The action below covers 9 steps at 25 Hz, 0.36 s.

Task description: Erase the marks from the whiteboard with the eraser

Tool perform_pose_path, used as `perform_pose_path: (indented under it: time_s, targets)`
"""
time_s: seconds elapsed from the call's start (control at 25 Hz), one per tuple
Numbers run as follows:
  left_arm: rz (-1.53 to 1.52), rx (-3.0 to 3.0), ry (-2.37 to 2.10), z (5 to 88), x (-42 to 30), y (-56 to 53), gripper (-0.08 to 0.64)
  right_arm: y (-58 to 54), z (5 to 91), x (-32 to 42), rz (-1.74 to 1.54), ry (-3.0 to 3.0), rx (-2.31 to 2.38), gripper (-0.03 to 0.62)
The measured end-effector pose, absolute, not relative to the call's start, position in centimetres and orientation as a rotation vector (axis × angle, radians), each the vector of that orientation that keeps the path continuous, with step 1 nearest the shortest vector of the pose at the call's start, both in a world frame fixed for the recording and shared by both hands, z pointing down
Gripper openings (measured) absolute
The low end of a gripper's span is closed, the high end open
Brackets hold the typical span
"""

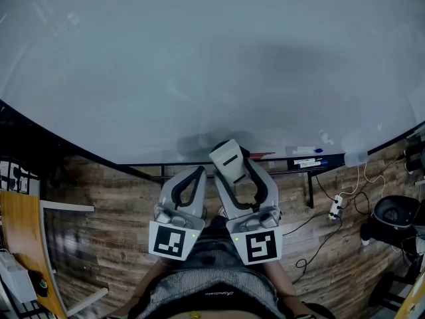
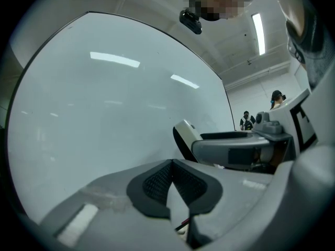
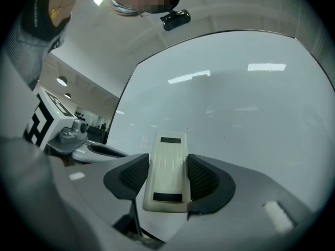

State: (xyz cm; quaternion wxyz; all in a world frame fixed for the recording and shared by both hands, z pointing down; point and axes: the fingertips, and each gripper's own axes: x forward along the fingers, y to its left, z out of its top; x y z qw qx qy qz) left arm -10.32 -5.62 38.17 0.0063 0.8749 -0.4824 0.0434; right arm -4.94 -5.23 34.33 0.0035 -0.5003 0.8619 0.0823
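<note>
Right gripper (image 3: 166, 178) is clamped on the cream eraser (image 3: 166, 174), whose tip points at the whiteboard (image 3: 235, 103) near its lower edge; contact can't be told. Left gripper (image 2: 171, 181) has its jaws pressed together, empty, just beside the right one. The board spreads wide above both, plain and pale with light reflections. Below its black bottom edge are the marker tray (image 1: 312, 159), wood-plank floor (image 1: 99, 224) and cables (image 1: 325, 234).

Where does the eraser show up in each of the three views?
Head view: eraser low centre, in the right gripper.
Left gripper view: eraser just right of centre, one end showing.
Right gripper view: eraser lower centre, between the jaws.
Shared landmark: the whiteboard behind it in every view.
</note>
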Motion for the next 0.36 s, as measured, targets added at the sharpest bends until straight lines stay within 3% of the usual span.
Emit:
perform_pose_path:
  time_s: [0.36]
  targets:
    - [0.142, 2.727, -1.495, 38.38, -9.91, -5.22, 0.003, -4.77, 34.43, -4.84, 0.251, 2.709, -1.563, 0.238]
